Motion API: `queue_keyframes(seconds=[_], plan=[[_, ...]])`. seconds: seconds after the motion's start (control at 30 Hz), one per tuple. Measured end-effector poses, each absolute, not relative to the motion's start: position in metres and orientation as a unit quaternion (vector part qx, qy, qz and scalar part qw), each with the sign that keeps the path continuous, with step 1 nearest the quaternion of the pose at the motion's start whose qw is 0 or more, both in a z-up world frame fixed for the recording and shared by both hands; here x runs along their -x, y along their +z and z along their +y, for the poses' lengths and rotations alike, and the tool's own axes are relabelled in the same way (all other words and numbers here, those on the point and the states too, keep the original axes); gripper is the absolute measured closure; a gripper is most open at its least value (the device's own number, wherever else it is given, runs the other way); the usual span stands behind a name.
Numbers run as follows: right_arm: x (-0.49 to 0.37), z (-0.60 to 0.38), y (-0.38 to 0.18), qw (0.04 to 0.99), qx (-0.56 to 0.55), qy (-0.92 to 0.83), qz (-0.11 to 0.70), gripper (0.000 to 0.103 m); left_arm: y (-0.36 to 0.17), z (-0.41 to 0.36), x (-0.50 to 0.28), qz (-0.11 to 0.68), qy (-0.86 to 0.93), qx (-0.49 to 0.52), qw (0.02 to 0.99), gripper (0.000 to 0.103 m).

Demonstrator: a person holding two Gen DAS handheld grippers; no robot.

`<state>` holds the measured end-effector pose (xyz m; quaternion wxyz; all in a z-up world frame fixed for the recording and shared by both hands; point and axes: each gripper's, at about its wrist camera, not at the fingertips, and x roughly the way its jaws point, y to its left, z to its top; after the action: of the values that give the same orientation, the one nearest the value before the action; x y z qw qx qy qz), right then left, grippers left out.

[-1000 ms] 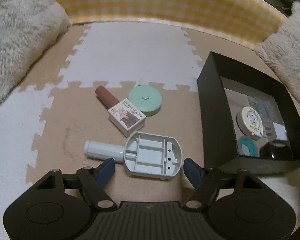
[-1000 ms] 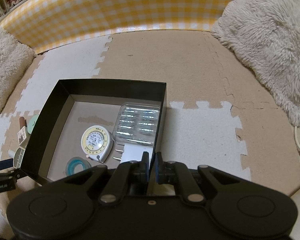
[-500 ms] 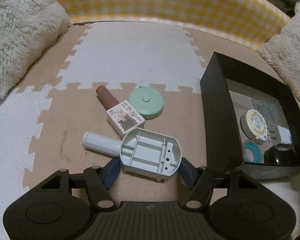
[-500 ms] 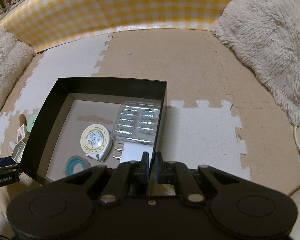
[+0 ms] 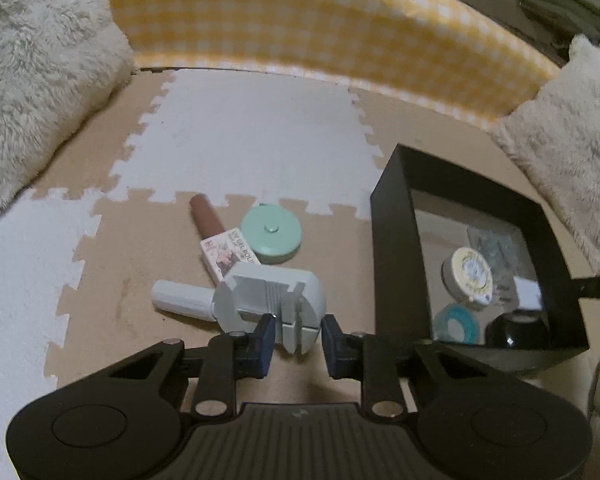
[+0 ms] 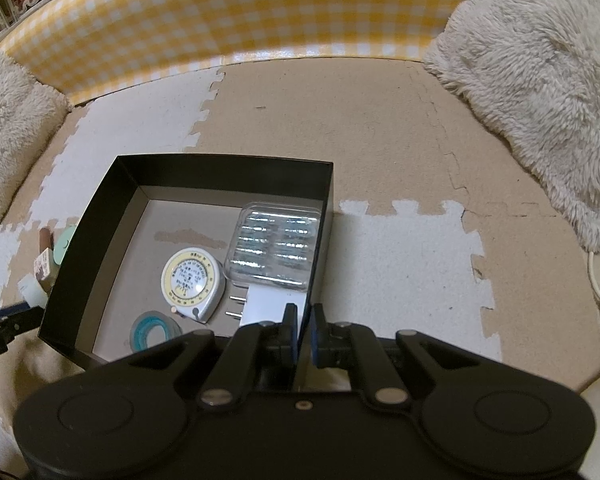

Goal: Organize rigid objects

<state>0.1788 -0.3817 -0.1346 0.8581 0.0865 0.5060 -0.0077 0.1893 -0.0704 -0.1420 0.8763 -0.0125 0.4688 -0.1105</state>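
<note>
Left tool (image 5: 298, 338) now has its blue pads closing around the near end of the pale grey-green plastic casing (image 5: 270, 306). A second ago that casing lay flat with its ribbed hollow side up and the fingers spread wide of it; now it is tipped up on edge, so I judge the grasp is just about made, though a small gap shows beside the right pad and I cannot say it is gripped firmly. It sits on the tan foam floor mat (image 5: 140, 264), touching a white plastic tube (image 5: 182, 304) on its left. Just beyond lie a small printed gel-polish carton (image 5: 228, 256), a brown cylindrical bottle (image 5: 206, 216) and a round mint-green tape measure (image 5: 271, 234).

To the right stands the black open-topped box (image 6: 220, 168), which already holds a yellow-faced round tape measure (image 6: 192, 278), a teal tape roll (image 6: 152, 332), a clear plastic case (image 6: 276, 246) and a white plug adapter (image 6: 264, 306). Right tool (image 6: 305, 330) stays pressed together on the box's near right wall, steadying it.

With the casing up, the lift across into the box looks like the next step; four pieces remain on the floor.
</note>
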Motion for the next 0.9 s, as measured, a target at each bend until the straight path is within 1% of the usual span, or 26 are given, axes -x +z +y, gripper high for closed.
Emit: queue_keyframes(seconds=[0.1,0.17,0.23,0.27,0.3,0.33,0.47,0.6,0.73,0.77,0.8,0.83,0.9], plan=[[-0.179,-0.381,-0.135,0.858,-0.086,-0.008,0.506,0.096,-0.145,-0.071,-0.189,0.471,-0.114,0.006,0.875,0.072],[-0.178,-0.382,-0.135,0.858,-0.085,-0.008,0.506,0.096,-0.147,-0.072,-0.189,0.469,-0.109,-0.002,0.877,0.063],[-0.178,-0.381,-0.135,0.858,-0.086,-0.008,0.506,0.096,-0.149,-0.070,-0.190,0.462,-0.102,-0.005,0.881,0.050],[-0.178,-0.381,-0.135,0.858,-0.086,-0.008,0.506,0.096,-0.150,-0.067,-0.191,0.459,-0.097,-0.003,0.883,0.046],[-0.178,-0.381,-0.135,0.858,-0.085,-0.008,0.506,0.096,-0.152,-0.065,-0.191,0.458,-0.090,-0.001,0.884,0.037],[-0.178,-0.381,-0.135,0.858,-0.085,-0.008,0.506,0.096,-0.152,-0.064,-0.191,0.458,-0.083,0.000,0.885,0.030],[-0.178,-0.381,-0.135,0.858,-0.086,-0.008,0.506,0.096,-0.150,-0.060,-0.192,0.442,-0.076,-0.002,0.894,0.029],[-0.178,-0.381,-0.135,0.858,-0.086,-0.007,0.506,0.096,-0.140,-0.065,-0.188,0.413,-0.089,-0.027,0.906,0.029],[-0.178,-0.381,-0.135,0.858,-0.089,-0.006,0.506,0.096,-0.131,-0.064,-0.180,0.422,-0.114,-0.025,0.899,0.028],[-0.178,-0.381,-0.135,0.858,-0.089,-0.006,0.506,0.096,-0.129,-0.064,-0.177,0.425,-0.120,-0.032,0.896,0.027],[-0.178,-0.381,-0.135,0.858,-0.089,-0.006,0.507,0.096,-0.127,-0.064,-0.176,0.431,-0.127,-0.044,0.892,0.022],[-0.178,-0.381,-0.135,0.857,-0.089,-0.005,0.508,0.096,-0.127,-0.064,-0.174,0.435,-0.130,-0.060,0.889,0.020],[-0.178,-0.381,-0.136,0.856,-0.088,-0.003,0.509,0.095,-0.129,-0.062,-0.171,0.438,-0.125,-0.089,0.886,0.020]])
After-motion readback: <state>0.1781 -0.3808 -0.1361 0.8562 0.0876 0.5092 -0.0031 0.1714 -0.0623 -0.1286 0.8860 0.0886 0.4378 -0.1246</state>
